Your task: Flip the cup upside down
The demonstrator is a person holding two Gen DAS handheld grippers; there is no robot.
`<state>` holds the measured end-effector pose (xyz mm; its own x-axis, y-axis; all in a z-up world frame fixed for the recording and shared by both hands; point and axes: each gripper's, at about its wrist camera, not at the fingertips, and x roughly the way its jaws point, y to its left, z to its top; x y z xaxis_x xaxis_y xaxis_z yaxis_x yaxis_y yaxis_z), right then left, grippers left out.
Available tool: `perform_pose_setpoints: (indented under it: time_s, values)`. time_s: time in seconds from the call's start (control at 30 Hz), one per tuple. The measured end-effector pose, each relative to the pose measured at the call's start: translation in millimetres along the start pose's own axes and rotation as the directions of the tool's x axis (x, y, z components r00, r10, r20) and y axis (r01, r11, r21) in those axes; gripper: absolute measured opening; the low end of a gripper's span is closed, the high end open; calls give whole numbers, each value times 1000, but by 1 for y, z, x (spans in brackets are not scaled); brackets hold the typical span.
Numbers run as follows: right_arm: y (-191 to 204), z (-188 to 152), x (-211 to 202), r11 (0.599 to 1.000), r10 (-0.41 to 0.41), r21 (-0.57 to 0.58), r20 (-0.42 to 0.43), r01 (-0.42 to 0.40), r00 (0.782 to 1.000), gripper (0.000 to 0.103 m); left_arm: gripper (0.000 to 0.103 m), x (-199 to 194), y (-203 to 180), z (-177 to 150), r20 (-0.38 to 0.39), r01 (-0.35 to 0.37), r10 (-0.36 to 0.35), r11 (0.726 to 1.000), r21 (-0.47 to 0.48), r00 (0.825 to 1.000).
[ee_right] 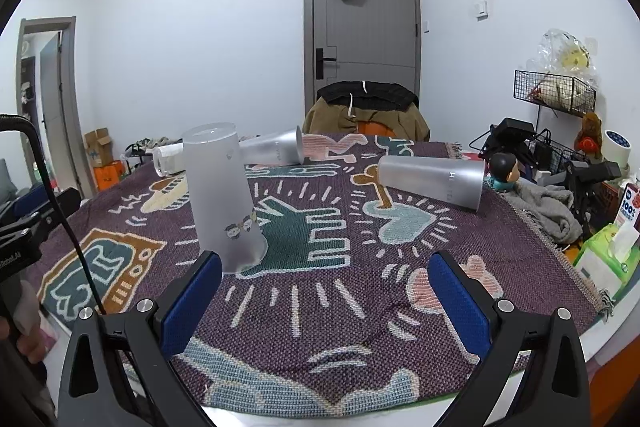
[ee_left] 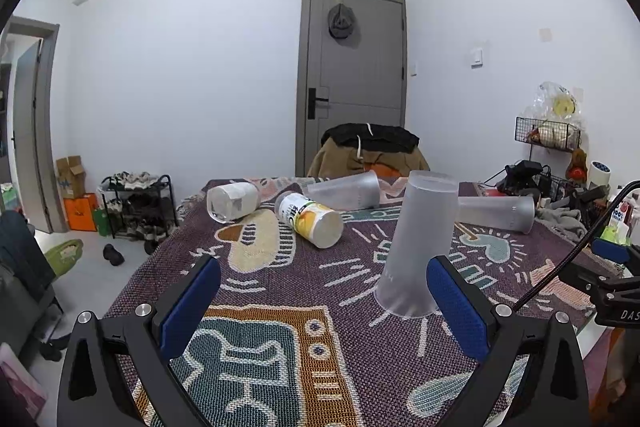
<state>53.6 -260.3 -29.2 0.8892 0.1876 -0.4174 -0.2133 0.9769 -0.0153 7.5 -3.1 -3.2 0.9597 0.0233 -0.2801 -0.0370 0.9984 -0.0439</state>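
A frosted cup (ee_left: 418,243) stands upside down, mouth on the patterned cloth, just ahead of my left gripper's (ee_left: 324,291) right finger; it also shows in the right wrist view (ee_right: 224,199), ahead-left of my right gripper (ee_right: 325,291). Both grippers are open and empty. Two more frosted cups lie on their sides: one at the far middle (ee_left: 346,191) (ee_right: 276,147), one at the right (ee_left: 498,213) (ee_right: 434,177). A clear glass (ee_left: 232,201) and a yellow-labelled bottle (ee_left: 312,215) also lie on their sides.
The patterned cloth (ee_right: 320,307) covers the table. Clutter lines the right edge: grey towel (ee_right: 548,207), tissue pack (ee_right: 608,259), figurine (ee_right: 504,169), wire rack (ee_right: 556,93). A chair with clothes (ee_right: 368,107) stands behind the table.
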Motion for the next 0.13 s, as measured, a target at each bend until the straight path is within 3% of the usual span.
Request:
perform_pose_setpoints:
  time_s: [0.13]
  values:
    - [3, 0, 1, 1000, 10, 5, -6, -10, 1000, 103, 103, 0, 1, 1, 0, -4, 4, 1000, 2, 1000]
